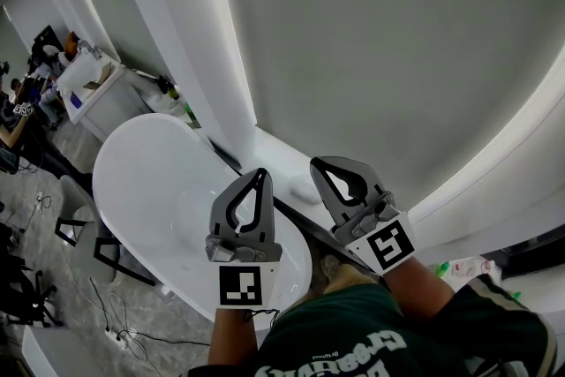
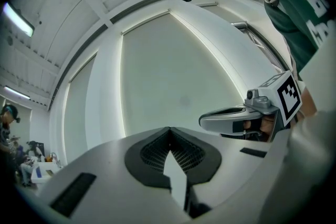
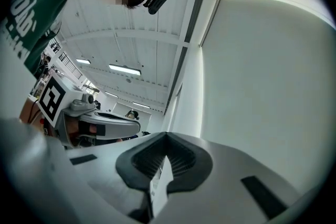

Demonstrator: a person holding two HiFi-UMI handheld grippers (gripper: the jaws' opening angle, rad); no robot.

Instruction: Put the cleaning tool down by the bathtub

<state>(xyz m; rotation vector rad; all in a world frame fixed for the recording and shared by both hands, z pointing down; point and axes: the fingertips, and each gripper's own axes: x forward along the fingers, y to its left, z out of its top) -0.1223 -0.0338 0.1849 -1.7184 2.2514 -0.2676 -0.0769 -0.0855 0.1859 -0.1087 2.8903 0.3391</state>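
Two hand-held grippers, raised side by side at lower centre of the head view, in front of a pale grey wall panel (image 1: 397,40).

1. Left gripper (image 1: 260,175): jaws pressed together tip to tip, nothing between them. Its own view shows the ribbed pads meeting at the tip (image 2: 169,128) with only the wall behind. Marker cube (image 1: 240,285) at its base.
2. Right gripper (image 1: 315,162): jaws fully closed and empty, pads meeting in its own view (image 3: 167,135). Marker cube (image 1: 391,245) at its base. Each gripper shows in the other's view: the right one at right of the left gripper view (image 2: 202,121), the left one at left of the right gripper view (image 3: 137,126).
3. Bathtub (image 1: 141,163): white, oval, left of centre in the head view, below and behind the left gripper, set against a white ledge.
4. Cleaning tool: cannot be picked out in any view; neither gripper has hold of it.
5. Green bottles (image 1: 181,106): small, on the ledge at the tub's far end.
6. Grey chair (image 1: 84,225): at the left edge, beside the tub.
7. Green shirt (image 1: 344,331): the person's, bottom edge.
8. Ceiling lights (image 3: 125,69): long strips, left of centre in the right gripper view.
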